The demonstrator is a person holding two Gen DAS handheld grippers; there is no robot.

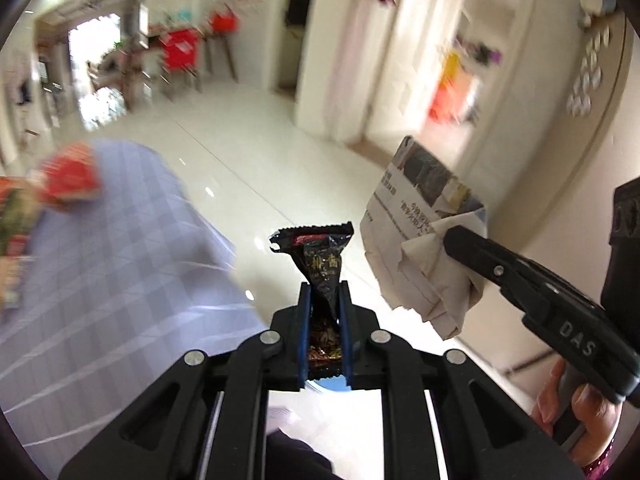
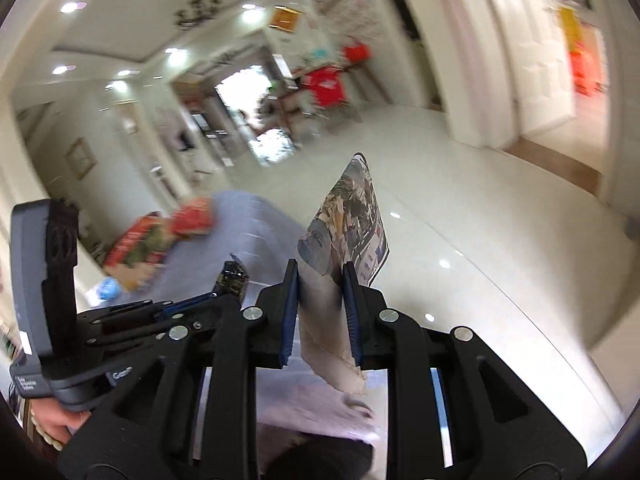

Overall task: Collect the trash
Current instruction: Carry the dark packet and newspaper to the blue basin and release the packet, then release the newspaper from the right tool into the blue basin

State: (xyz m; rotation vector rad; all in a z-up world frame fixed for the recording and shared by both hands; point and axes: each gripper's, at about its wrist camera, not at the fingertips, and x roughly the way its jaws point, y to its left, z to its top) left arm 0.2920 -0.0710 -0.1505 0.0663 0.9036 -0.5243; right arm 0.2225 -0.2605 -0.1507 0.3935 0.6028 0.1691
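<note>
Checked blue tablecloth, glossy pale floor, blurred, perhaps hallway

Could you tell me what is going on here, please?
A person is collecting trash with a pair of hand-held tongs in each hand. The left tongs are shut on a dark snack wrapper, and the right tongs are shut on a crumpled newspaper page. Both are held in the air beside a table with a blue checked cloth, over a glossy white floor.
</note>
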